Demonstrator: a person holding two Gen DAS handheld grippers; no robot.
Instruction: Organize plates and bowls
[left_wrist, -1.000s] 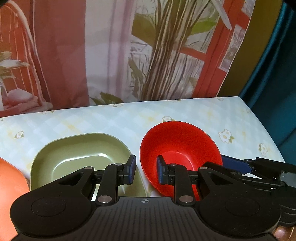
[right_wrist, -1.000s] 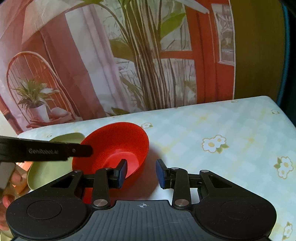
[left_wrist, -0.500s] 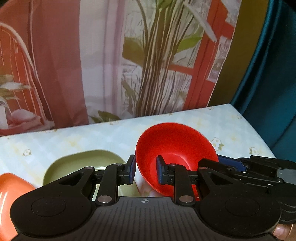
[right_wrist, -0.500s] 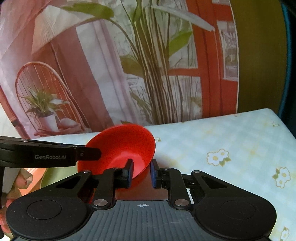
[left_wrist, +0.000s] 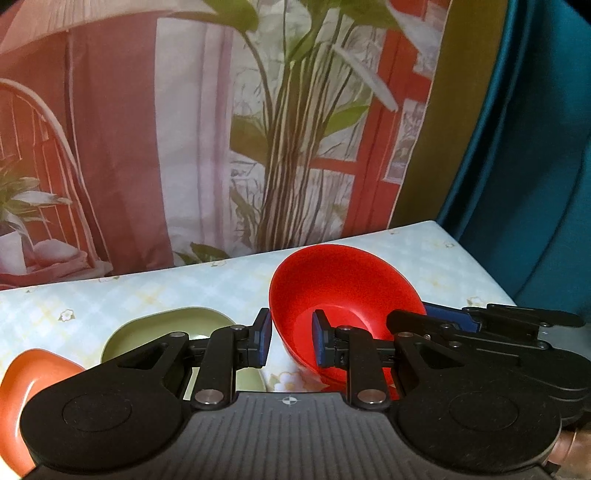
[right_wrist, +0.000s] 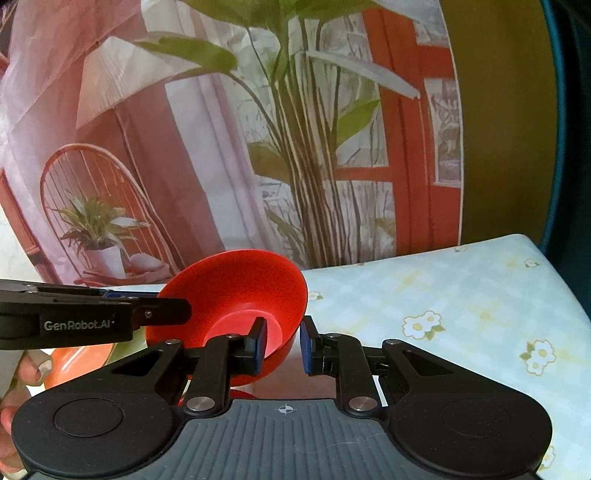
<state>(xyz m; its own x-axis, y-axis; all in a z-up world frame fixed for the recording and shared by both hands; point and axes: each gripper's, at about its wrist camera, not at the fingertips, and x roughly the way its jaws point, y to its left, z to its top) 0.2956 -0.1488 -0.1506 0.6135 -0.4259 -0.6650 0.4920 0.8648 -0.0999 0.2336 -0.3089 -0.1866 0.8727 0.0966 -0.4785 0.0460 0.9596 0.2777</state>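
The red bowl (left_wrist: 343, 302) hangs tilted above the table (left_wrist: 147, 291), pinched at two places on its rim — the left gripper (left_wrist: 290, 341) has its jaws clamped on the wall nearest its own camera, one pad outside and one inside, and the right gripper (right_wrist: 281, 345) is pressed onto the rim on the opposite side, having just closed on it. In the left wrist view the right gripper's black fingers reach in from the right edge to that far rim; in the right wrist view the left gripper's arm crosses from the left to the bowl's other lip. The bowl's mouth opens up and away toward the printed backdrop (left_wrist: 295, 129), so both hands sit equally close, each at its own side. What the next move likely turns on is what lies below and to the left: the green dish (left_wrist: 173, 325) rests on the table just left of the bowl and lower, with an orange dish (left_wrist: 29, 391) further left, near the frame edge. Nothing stands between the bowl and the green dish, though the left gripper's own frame hides much of that dish. Fingertips of a hand (right_wrist: 22, 373) show at the lower left of the right wrist view.
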